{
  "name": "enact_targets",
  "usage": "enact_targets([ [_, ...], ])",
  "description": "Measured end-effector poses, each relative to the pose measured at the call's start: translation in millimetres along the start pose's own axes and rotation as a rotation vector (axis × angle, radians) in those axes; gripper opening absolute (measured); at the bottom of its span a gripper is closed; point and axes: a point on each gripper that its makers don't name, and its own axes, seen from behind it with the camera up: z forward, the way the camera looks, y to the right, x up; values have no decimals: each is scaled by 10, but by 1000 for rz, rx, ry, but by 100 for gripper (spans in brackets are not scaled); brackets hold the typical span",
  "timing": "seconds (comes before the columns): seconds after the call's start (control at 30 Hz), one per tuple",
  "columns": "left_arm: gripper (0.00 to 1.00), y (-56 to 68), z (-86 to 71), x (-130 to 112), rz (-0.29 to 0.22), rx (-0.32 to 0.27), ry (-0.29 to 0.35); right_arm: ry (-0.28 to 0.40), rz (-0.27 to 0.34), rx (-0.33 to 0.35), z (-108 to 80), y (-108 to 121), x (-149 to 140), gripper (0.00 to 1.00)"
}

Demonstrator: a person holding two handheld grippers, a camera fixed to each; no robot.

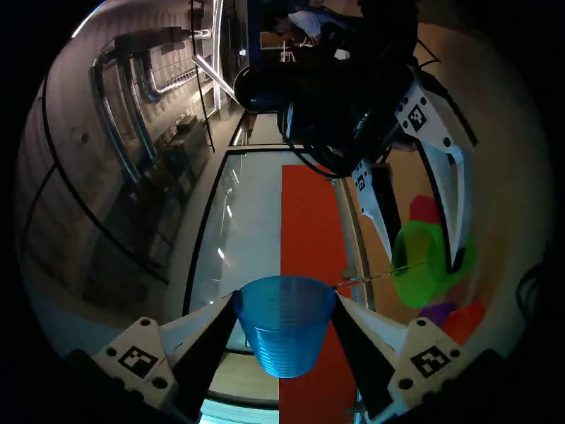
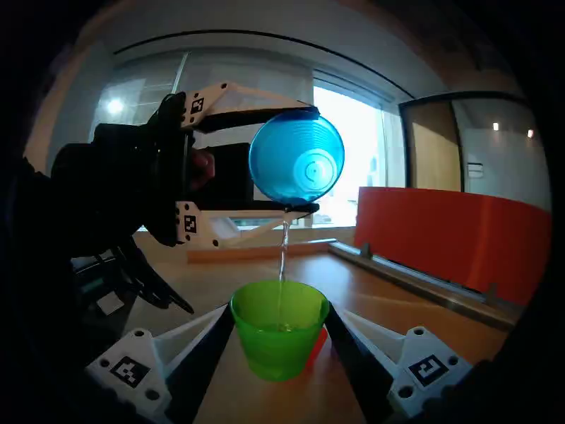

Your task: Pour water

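Wooden desk point(image 2: 395, 297), orange divider point(image 2: 452, 233) along one edge. Left gripper point(image 1: 282, 311) fingers clenched on the blue cup point(image 2: 296, 159), tipped on its side above the right gripper point(image 2: 279, 318), whose fingers grasp the green cup point(image 2: 277, 339) upright over the desk, inboard of the divider edge. Thin water stream point(image 2: 282, 261) falls from the blue rim into the green cup; some water is already inside.

Tipped blue cup point(image 2: 296, 159) streams water point(image 2: 283, 261) into upright green cup point(image 2: 279, 346) below.
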Motion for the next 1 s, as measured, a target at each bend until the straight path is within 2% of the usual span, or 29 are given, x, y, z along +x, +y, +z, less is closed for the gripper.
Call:
enact_targets([
  [0.5, 89, -2, -16, 45, 55, 8, 8, 3, 1, -4, -8, 15, -1, 92],
  [1.0, 89, 29, 2, 33, 65, 10, 7, 5, 0, -5, 3, 3, 11, 92],
])
